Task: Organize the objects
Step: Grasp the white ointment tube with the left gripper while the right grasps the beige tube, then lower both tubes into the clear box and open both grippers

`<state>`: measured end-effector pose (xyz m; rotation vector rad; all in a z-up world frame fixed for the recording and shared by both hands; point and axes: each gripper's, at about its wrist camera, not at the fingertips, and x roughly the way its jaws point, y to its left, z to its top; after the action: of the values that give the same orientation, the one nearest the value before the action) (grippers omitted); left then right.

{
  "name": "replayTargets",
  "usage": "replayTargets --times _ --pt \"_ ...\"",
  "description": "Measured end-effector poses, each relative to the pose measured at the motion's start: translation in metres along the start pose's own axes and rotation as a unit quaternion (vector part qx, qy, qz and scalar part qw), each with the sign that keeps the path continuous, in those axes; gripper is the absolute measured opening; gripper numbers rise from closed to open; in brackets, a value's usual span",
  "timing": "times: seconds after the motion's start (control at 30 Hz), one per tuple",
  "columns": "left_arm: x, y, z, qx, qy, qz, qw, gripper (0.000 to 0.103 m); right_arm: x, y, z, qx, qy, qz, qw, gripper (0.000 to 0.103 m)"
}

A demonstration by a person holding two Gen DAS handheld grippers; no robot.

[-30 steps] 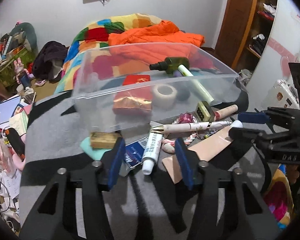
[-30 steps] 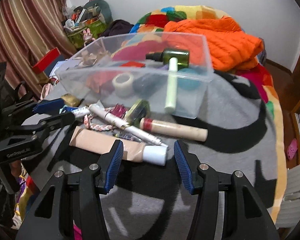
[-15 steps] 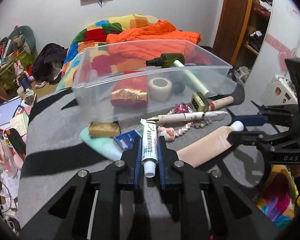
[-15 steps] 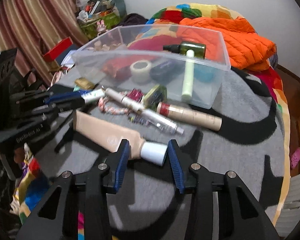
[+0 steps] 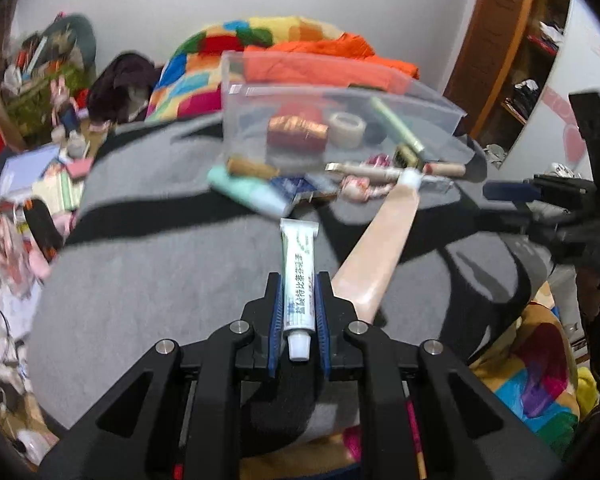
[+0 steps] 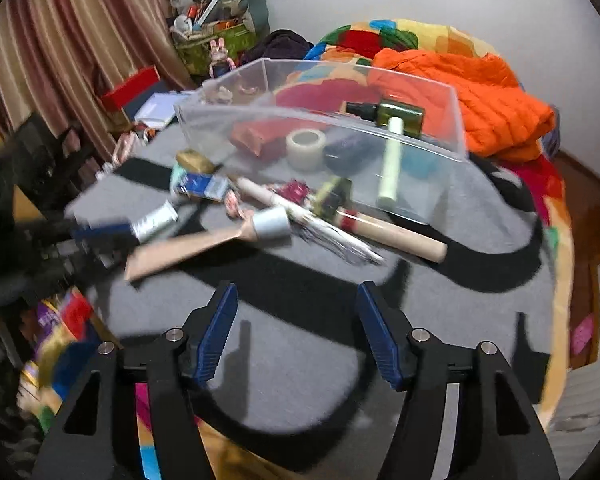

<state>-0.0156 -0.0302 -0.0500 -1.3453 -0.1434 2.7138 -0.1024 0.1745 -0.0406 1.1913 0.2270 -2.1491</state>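
My left gripper (image 5: pixel 298 280) is shut on a small white tube (image 5: pixel 299 272) with blue print, held above the grey blanket (image 5: pixel 160 280). In the right wrist view this tube (image 6: pixel 156 222) shows at the left, blurred. My right gripper (image 6: pixel 296 300) is open and empty, short of a long beige tube (image 6: pixel 188 246) with a white cap. The beige tube (image 5: pixel 380 248) lies just right of my left gripper. A clear plastic bin (image 6: pixel 420 160) behind holds a tape roll (image 6: pixel 306 148), a red box (image 6: pixel 256 136), a green bottle (image 6: pixel 396 116) and a pale green stick.
Loose items lie in front of the bin: a mint tube (image 5: pixel 248 194), a blue packet (image 6: pixel 200 186), a brown-capped cylinder (image 6: pixel 396 236), a silver pen, a braided cord. An orange quilt (image 6: pixel 480 100) lies behind. Clutter sits on the floor at the left.
My left gripper closed on the white tube and pulled back with it. My right gripper opened wider and drew back; the beige tube has turned, its cap now toward the bin.
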Motion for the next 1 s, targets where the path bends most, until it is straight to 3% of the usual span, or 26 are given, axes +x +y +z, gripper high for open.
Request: replayTargets --times 0.17,0.33,0.47,0.57,0.8,0.93,1.0 --pt "0.001 -0.001 -0.001 0.001 -0.011 0.001 0.9999 0.015 0.021 0.011 0.011 0.056 0.005 0.041 0.998 0.058" --pt "0.006 -0.005 0.001 0.013 -0.021 0.001 0.9997 0.015 0.049 0.016 0.018 0.132 0.013 0.050 0.990 0.059" --pt "0.007 -0.006 0.000 0.015 -0.027 -0.016 0.9994 0.015 0.052 0.017 0.020 0.176 -0.008 0.031 0.984 0.057" --pt "0.009 -0.015 -0.002 0.031 -0.029 -0.029 0.9987 0.015 0.053 0.016 0.017 0.191 -0.013 0.010 0.981 0.032" --pt "0.009 -0.014 -0.001 0.028 -0.027 -0.037 0.9986 0.017 0.039 -0.001 0.006 0.216 -0.027 0.014 0.976 0.022" --pt "0.007 -0.014 -0.004 0.038 -0.029 -0.037 0.9982 0.037 0.021 -0.006 0.000 0.210 -0.042 0.007 0.977 0.019" --pt "0.008 -0.018 -0.004 0.045 -0.032 -0.031 0.9980 0.040 0.013 -0.008 -0.002 0.207 -0.050 0.002 0.977 0.018"
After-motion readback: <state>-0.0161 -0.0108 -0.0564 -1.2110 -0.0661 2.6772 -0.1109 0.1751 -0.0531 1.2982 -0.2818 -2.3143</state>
